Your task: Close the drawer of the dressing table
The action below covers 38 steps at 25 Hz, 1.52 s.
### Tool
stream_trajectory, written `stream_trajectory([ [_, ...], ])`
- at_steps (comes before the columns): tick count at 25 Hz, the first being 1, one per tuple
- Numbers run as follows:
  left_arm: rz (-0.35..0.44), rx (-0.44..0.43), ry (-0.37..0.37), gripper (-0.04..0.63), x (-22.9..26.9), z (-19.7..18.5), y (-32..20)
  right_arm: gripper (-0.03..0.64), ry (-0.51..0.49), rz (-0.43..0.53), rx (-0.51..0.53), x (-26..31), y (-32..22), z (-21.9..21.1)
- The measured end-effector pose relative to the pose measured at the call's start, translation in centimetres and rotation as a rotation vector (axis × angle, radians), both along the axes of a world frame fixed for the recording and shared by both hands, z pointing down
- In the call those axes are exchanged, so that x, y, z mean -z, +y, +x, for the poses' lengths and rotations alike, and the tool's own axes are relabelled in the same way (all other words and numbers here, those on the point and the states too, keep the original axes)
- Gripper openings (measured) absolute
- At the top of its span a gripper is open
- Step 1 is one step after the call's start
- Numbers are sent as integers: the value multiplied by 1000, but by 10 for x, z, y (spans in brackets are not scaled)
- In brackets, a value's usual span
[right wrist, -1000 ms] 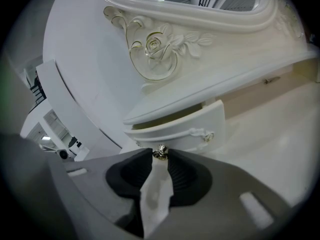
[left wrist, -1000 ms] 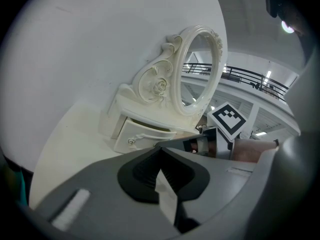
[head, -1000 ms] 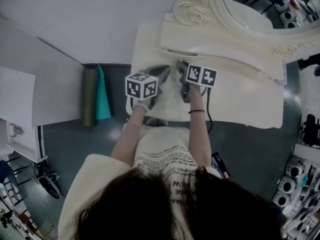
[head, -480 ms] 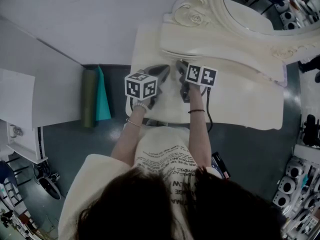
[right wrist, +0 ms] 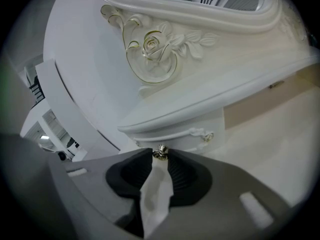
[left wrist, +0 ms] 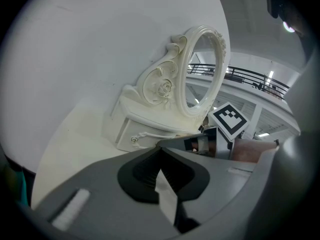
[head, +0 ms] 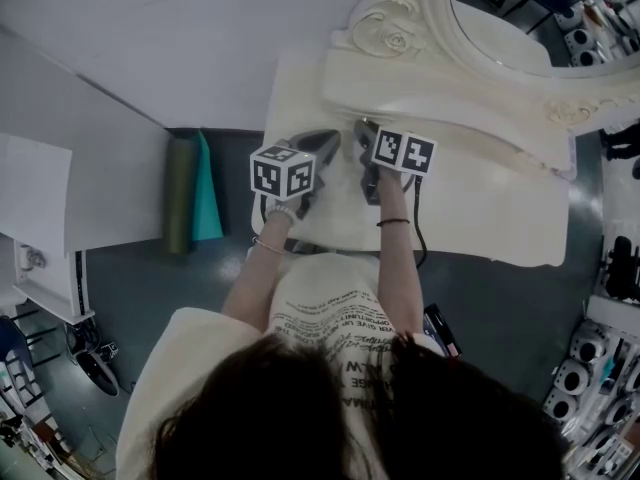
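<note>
Right gripper point(right wrist: 160, 155) pinches knob point(right wrist: 160, 151) near tabletop point(right wrist: 280, 134) back edge; left gripper point(left wrist: 160, 148) closed, empty; next: push drawer point(right wrist: 172, 136) squarely in.

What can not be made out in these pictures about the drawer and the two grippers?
- How far out the drawer stands: in the head view the right gripper and the ledge above cover it; the right gripper view shows only its front.
- Jaws of the left gripper in the head view: too small and dark.
- The mirror: cut off by the top edge of the head view.
</note>
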State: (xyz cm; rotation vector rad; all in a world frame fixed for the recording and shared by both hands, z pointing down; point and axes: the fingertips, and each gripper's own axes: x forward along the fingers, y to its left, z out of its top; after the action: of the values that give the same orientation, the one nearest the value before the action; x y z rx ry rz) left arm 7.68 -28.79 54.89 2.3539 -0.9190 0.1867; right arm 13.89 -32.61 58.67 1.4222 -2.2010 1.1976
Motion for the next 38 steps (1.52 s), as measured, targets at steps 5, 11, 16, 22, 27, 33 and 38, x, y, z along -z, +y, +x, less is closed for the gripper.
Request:
stream_trajectory([
  [5,-1,8,-1,5,0,-1,-3,101,0,11,-3,1,-4,0],
  [11,0,14,-4,4,0,-1,-7,103,-2,13,-4,0,-8,1],
  [16,0,16,-6,5,-1,0,-9,103,-3,20,-5,0,-11,1],
  [22,-2,22,-8,4,-3,-1,-10,103,-4,31,-10,0,-13,2],
  [27,-2,25,-9,5,-3,-1,-12,101,-5,36,-11,0,-15,2],
  [33,-2,23,-8,5,-2,-2,-12,103,-19,34,-7,0,-16,1],
  [38,-1,17,-3,5,-1,-2,-12,117,-23,56,5,2,-15,-1],
])
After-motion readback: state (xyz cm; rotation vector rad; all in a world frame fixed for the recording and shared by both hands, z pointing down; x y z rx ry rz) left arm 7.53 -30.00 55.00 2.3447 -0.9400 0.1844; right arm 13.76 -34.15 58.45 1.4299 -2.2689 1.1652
